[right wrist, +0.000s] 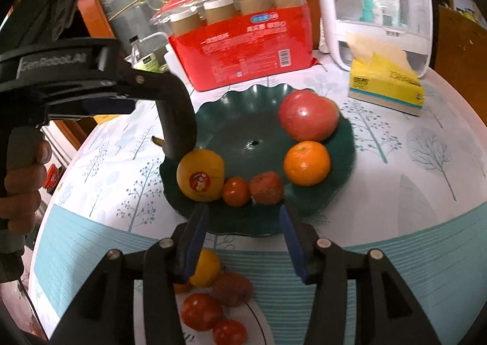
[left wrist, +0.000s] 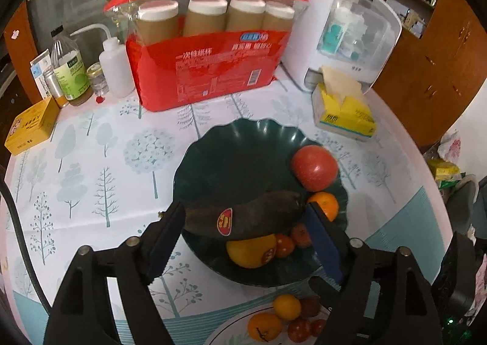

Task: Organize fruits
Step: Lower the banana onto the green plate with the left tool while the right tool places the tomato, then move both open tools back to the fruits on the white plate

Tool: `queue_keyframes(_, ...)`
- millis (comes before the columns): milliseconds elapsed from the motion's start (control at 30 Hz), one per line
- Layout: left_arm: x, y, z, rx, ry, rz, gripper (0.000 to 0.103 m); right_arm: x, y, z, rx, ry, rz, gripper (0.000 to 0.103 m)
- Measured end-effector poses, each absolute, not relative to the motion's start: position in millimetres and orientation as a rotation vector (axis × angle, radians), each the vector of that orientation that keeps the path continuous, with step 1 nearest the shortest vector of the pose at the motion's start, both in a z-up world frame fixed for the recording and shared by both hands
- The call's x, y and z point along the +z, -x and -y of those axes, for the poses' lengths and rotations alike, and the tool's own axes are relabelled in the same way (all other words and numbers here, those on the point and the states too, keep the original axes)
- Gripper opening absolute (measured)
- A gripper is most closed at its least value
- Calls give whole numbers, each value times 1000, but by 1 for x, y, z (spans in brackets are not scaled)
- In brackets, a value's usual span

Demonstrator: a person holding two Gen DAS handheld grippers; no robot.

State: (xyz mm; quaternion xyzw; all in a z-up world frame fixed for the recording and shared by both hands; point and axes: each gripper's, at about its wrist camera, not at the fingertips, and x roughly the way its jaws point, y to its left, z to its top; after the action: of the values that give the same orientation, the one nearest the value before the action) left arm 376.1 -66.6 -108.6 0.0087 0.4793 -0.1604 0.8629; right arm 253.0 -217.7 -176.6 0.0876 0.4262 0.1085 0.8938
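Fruit sits in a dark green scalloped bowl point(left wrist: 243, 138) at the middle of the bench point(left wrist: 91, 162). My left tongs point(left wrist: 245, 224) are clamped on a blackened banana point(left wrist: 243, 217) with a red sticker, held over the bowl's 6 o'clock side. My right tongs point(right wrist: 243, 223) hang with their fingers spread and nothing between them, just short of the bowl's near rim.

The left wrist view shows the banana lengthwise between the blue pads point(left wrist: 322, 238). The right wrist view shows it only as a dark curved shape at 10 o'clock of the bowl, hanging from the left tongs, with my hand point(right wrist: 21, 180) on the handle at 9 o'clock.

The right view lays out the bowl's contents clearly: a red apple point(right wrist: 307, 115) at 1 o'clock, an orange point(right wrist: 306, 163) at 3 o'clock, a yellow stickered fruit point(right wrist: 201, 174) at 8 o'clock, and two small red fruits point(right wrist: 252, 189) between them. In the left view the banana and pads cover part of these.

A white plate point(right wrist: 261, 314) at 6 o'clock holds more small fruit; both views cut it off at the frame edge and my tongs hide part of it. What the wrinkled dark red fruit point(right wrist: 232, 288) on it is, I cannot tell.

Behind the bowl stand a red pack of paper cups point(left wrist: 210, 49), a yellow tissue box point(left wrist: 344, 110) and a white appliance point(left wrist: 344, 31).
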Motion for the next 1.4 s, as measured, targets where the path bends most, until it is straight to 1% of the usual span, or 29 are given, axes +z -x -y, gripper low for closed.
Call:
queue_keyframes(100, -103, -373, 65, -324, -8, -987, 81, -171, -248, 223, 194, -190, -877, 49)
queue_keyframes(367, -94, -358, 49, -314, 10, -991, 81, -156, -225, 230, 119, -191, -851, 49)
queue_keyframes(733, -93, -318, 21, -353, 7, -1011, 81, -149, -180, 219, 49, -209, -846, 50)
queue_keyframes(967, -99, -295, 14, -404, -22, -1043, 81, -149, -155, 211, 4, -215, -858, 50)
queue_keyframes(1400, -131, -268, 22, -498, -89, -1127, 81, -161, -123, 192, -40, -172, -882, 50)
